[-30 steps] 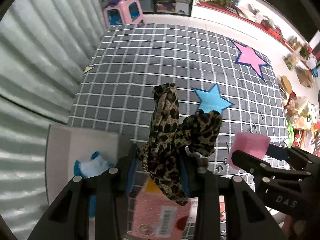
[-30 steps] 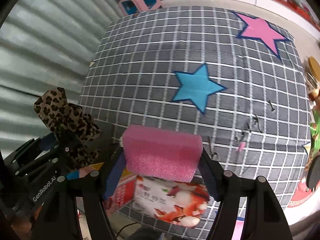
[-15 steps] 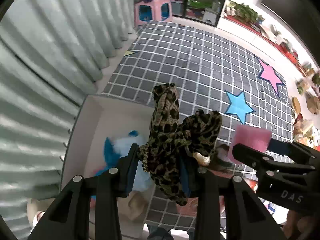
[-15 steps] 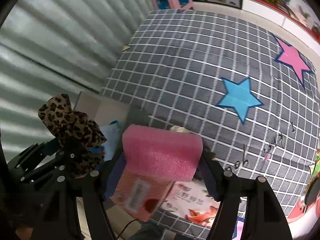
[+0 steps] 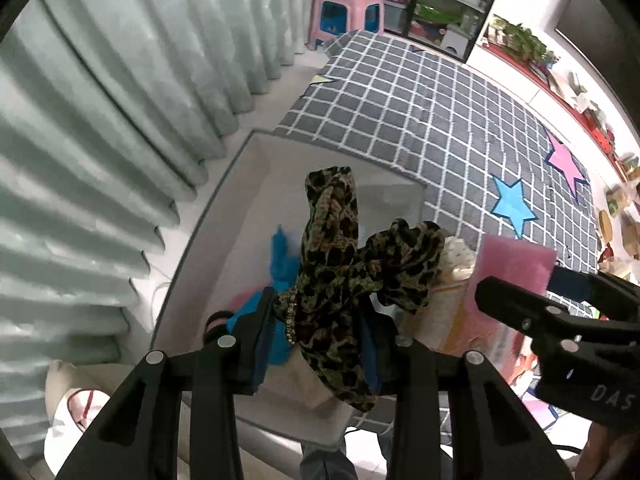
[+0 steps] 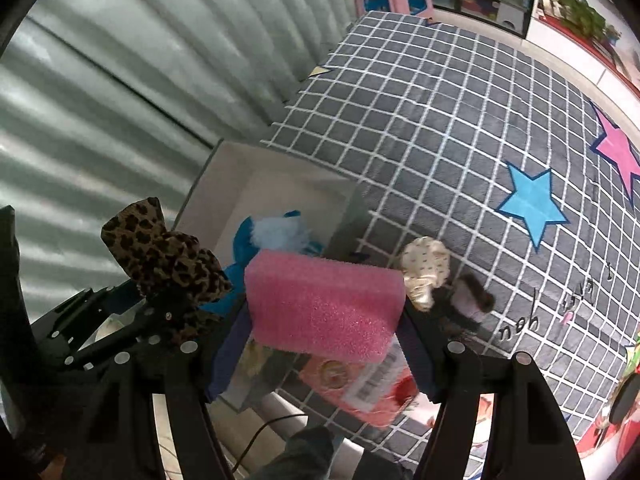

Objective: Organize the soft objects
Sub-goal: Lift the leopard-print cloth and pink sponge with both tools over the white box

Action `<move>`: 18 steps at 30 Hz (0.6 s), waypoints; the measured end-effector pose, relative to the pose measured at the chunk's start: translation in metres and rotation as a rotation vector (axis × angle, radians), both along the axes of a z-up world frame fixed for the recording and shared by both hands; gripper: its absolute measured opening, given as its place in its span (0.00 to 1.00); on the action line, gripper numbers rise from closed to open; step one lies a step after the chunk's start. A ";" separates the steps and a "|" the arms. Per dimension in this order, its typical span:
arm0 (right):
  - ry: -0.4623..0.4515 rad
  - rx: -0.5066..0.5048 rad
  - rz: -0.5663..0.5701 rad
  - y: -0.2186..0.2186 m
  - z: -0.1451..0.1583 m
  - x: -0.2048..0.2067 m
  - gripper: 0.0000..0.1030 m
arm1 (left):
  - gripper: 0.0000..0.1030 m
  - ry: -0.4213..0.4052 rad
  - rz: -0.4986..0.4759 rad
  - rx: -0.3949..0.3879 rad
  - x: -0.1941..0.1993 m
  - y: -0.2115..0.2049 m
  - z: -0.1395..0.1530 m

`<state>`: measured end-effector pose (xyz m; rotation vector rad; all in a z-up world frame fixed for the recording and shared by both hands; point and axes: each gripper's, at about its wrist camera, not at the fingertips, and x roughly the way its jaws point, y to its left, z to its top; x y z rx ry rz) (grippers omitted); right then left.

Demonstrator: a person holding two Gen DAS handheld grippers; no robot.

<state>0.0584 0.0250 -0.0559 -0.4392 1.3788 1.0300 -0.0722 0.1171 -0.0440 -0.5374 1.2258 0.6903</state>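
Leopard-print fabric scrunchie [image 5: 340, 264] is pinched in the left gripper [image 5: 316, 344], hanging above the open grey storage box [image 5: 224, 216], presumably for dropping. Right gripper [image 6: 324, 344] clamps a pink foam sponge block [image 6: 324, 304] just beside, over the box edge, awaiting its turn.

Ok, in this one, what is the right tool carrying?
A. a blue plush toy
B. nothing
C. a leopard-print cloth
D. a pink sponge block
D: the right tool is clamped on the pink sponge block, while the leopard-print cloth sits in the left tool.
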 end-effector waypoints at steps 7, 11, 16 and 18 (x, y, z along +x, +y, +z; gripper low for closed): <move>0.000 -0.013 0.049 0.013 -0.002 -0.032 0.70 | 0.39 0.011 0.050 -0.011 -0.042 0.011 -0.008; 0.002 -0.024 0.080 0.020 -0.006 -0.050 0.70 | 0.39 0.021 0.072 -0.020 -0.061 0.017 -0.013; 0.010 -0.039 0.109 0.027 -0.014 -0.071 0.70 | 0.39 0.037 0.085 -0.026 -0.081 0.021 -0.020; 0.016 -0.045 0.117 0.030 -0.016 -0.080 0.70 | 0.39 0.046 0.091 -0.029 -0.089 0.023 -0.024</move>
